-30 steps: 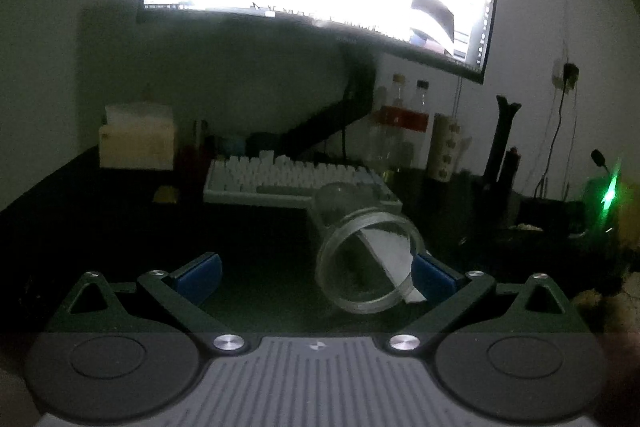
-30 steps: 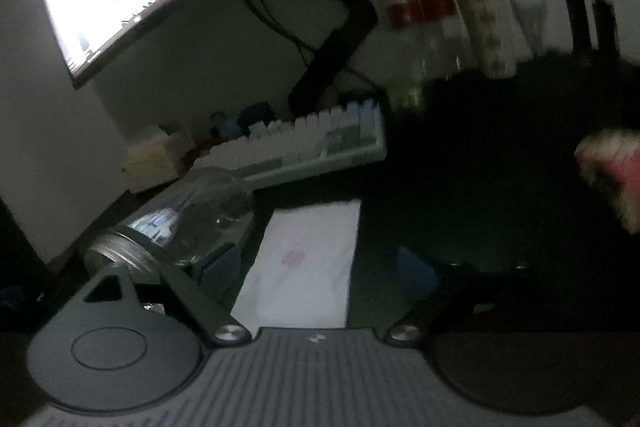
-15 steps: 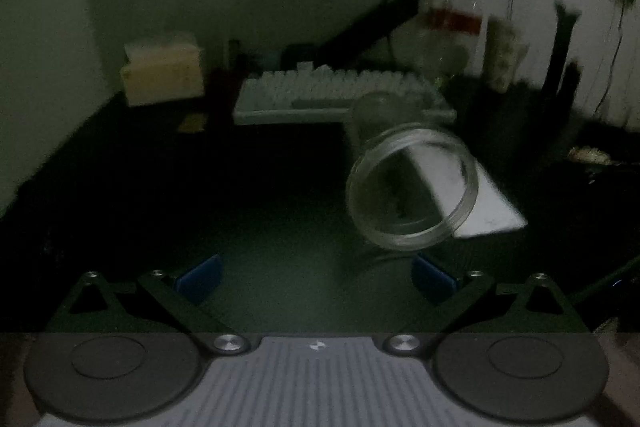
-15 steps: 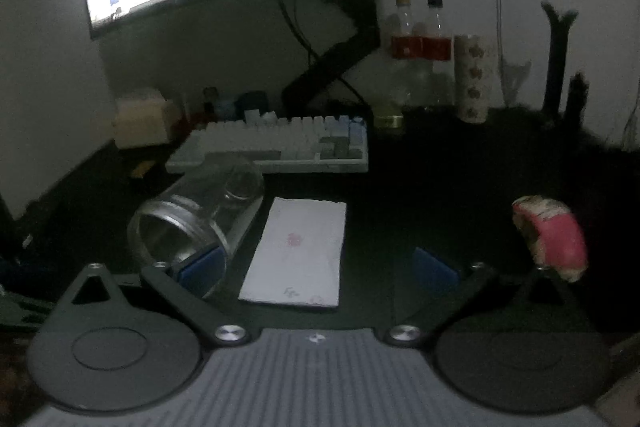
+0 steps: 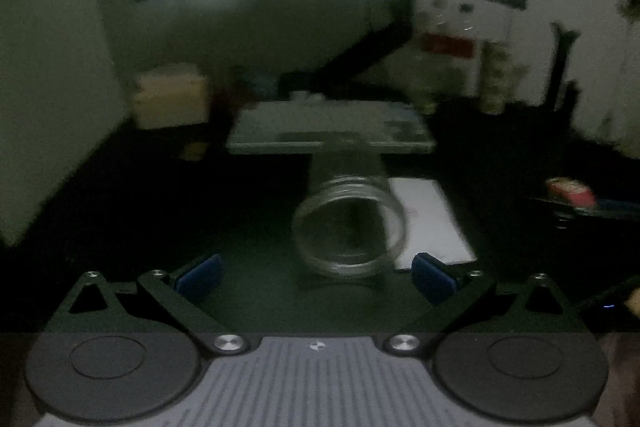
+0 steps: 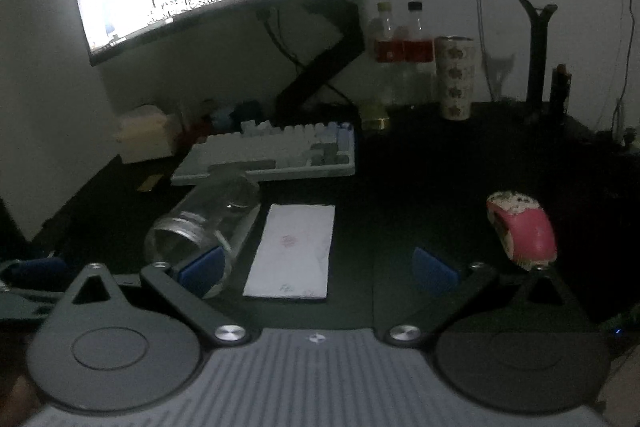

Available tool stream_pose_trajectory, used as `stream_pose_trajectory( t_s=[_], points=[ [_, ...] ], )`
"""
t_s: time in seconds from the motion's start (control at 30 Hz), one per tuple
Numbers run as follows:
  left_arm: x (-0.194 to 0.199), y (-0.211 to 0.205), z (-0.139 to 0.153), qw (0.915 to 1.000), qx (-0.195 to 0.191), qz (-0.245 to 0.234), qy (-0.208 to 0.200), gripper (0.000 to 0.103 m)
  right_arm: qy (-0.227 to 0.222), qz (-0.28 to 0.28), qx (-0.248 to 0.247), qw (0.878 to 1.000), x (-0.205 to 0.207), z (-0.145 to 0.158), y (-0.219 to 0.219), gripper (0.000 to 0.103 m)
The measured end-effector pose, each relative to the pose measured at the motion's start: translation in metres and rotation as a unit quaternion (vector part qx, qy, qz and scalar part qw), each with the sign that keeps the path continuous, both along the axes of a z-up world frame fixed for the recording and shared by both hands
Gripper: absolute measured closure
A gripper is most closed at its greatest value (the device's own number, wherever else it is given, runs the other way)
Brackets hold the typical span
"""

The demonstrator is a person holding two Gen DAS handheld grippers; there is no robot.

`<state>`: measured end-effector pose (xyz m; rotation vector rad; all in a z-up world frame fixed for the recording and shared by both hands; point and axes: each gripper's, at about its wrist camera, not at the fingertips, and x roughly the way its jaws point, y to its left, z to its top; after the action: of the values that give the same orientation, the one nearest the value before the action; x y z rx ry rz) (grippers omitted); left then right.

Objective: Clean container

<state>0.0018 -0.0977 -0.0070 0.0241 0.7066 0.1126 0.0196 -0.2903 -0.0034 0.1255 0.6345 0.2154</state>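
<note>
On the dark desk, the glass jar (image 5: 347, 227) is seen lying on its side, mouth toward the wide-open, empty left gripper (image 5: 316, 273). At its 3 o'clock, the folded tissue (image 6: 292, 251) is framed by the right gripper (image 6: 318, 269), equally open and empty; the tissue should be pinched by an edge.

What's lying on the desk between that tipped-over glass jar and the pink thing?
A white folded tissue lies beside the glass jar; then bare dark desk up to the pink object, in the right wrist view.
</note>
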Motion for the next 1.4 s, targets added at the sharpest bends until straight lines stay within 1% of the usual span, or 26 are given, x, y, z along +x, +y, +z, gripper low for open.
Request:
stream_pose_trajectory(
  t_s=[0.03,0.07,0.1,0.13,0.2,0.27,0.33,0.4,0.43,0.53,0.77,0.97,1.23,1.4],
  points=[
    [0.000,-0.006,0.001,0.9995,0.022,0.019,0.010,0.000,0.006,0.005,0.004,1.000,-0.001,0.001,-0.002,0.000],
    [0.000,-0.011,0.004,0.9986,0.042,0.028,0.017,0.000,0.013,0.009,-0.004,1.000,-0.001,0.001,-0.003,0.000],
    [-0.003,-0.016,0.006,0.9981,0.054,0.025,0.015,0.000,0.017,0.004,-0.008,1.000,-0.001,0.000,-0.005,0.000],
    [-0.005,-0.018,0.010,0.9983,0.053,0.020,0.010,0.000,0.020,-0.002,-0.008,1.000,-0.001,0.000,-0.006,0.000],
    [-0.011,-0.017,0.016,0.9991,0.037,0.016,0.009,0.000,0.032,-0.012,-0.011,0.999,0.002,-0.002,-0.008,0.000],
    [-0.014,-0.015,0.021,0.9996,0.024,0.010,0.011,0.000,0.041,-0.011,0.000,0.999,0.002,-0.003,-0.010,0.000],
    [-0.015,-0.014,0.023,0.9992,0.033,0.014,0.018,0.000,0.041,-0.007,0.005,0.999,0.001,-0.003,-0.010,0.000],
    [-0.015,-0.015,0.022,0.9983,0.051,0.019,0.022,0.000,0.037,-0.010,-0.001,0.999,-0.002,-0.002,-0.007,0.000],
    [-0.013,-0.014,0.020,0.9982,0.052,0.020,0.024,0.000,0.034,-0.010,-0.003,0.999,-0.003,-0.001,-0.006,0.000],
    [-0.012,-0.009,0.017,0.9987,0.037,0.016,0.031,0.000,0.031,-0.002,-0.007,1.000,-0.006,0.000,-0.003,0.000],
    [-0.011,-0.003,0.012,0.9987,0.022,0.017,0.042,0.000,0.031,0.012,-0.004,0.999,-0.006,-0.002,-0.002,0.000],
    [-0.009,-0.009,0.008,0.9982,0.035,0.011,0.048,0.000,0.038,0.011,-0.003,0.999,-0.002,-0.005,-0.003,0.000],
    [-0.010,-0.003,0.008,0.9984,0.027,0.016,0.047,0.000,0.050,0.020,-0.007,0.998,0.001,-0.009,0.002,0.000],
    [-0.009,0.000,0.006,0.9981,0.025,0.021,0.053,0.000,0.065,0.025,-0.013,0.997,0.005,-0.015,0.005,0.000]
  ],
)
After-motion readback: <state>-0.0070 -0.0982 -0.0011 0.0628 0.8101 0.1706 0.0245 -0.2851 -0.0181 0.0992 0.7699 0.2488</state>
